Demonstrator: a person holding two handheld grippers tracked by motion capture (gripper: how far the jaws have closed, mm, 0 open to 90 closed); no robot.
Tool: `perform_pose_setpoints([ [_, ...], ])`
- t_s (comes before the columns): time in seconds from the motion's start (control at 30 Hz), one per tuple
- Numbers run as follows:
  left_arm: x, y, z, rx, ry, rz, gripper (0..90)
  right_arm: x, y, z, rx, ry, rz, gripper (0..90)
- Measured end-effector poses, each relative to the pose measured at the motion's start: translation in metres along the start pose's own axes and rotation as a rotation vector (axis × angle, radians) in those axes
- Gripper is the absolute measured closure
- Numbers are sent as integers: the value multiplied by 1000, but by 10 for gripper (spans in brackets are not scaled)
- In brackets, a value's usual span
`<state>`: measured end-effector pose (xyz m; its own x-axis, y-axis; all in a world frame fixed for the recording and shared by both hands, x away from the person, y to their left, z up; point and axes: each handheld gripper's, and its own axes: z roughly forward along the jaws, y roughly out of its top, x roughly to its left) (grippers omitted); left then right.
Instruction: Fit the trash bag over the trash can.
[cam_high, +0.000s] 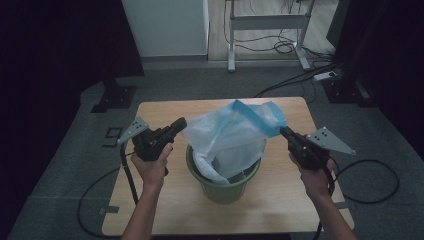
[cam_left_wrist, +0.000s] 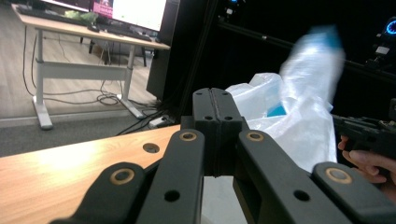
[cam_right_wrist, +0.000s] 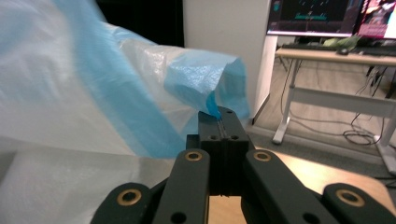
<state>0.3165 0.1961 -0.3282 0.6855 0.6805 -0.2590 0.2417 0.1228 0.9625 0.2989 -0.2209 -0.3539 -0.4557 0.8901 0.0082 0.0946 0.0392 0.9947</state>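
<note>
A green bin (cam_high: 222, 187) stands in the middle of the wooden table (cam_high: 165, 110). A translucent plastic bag (cam_high: 230, 135) with a blue rim is stretched in the air above it, its lower end hanging into the bin. My left gripper (cam_high: 179, 124) is shut at the bag's left edge, which stays lifted at its tip. The left gripper view shows the left gripper (cam_left_wrist: 215, 93) with jaws pressed together and the bag (cam_left_wrist: 303, 116) right behind them. My right gripper (cam_high: 286, 132) holds the right side. In its own view the right gripper (cam_right_wrist: 221, 116) pinches the blue rim of the bag (cam_right_wrist: 93, 93).
Behind the table stand a white-framed desk (cam_high: 267, 22) and a white cabinet (cam_high: 165, 25). Cables and a power strip (cam_high: 325, 76) lie on the floor at the back right. A black stand base (cam_high: 114, 97) sits off the table's far left corner. Gripper cables trail off both sides.
</note>
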Motion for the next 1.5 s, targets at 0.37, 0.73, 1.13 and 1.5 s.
perform_pose_setpoints([
  [0.37,-1,-49,-44,28,1,5,899,17,-41,-35,14,48,0,889],
  [0.73,9,-95,-69,85,-20,-43,899,36,-91,-58,71,136,59,889],
  [1.13,25,-122,-67,122,2,-70,899,40,-125,-48,180,153,72,889],
  [1.5,32,-131,-51,184,40,-73,899,34,-131,-23,244,116,38,885],
])
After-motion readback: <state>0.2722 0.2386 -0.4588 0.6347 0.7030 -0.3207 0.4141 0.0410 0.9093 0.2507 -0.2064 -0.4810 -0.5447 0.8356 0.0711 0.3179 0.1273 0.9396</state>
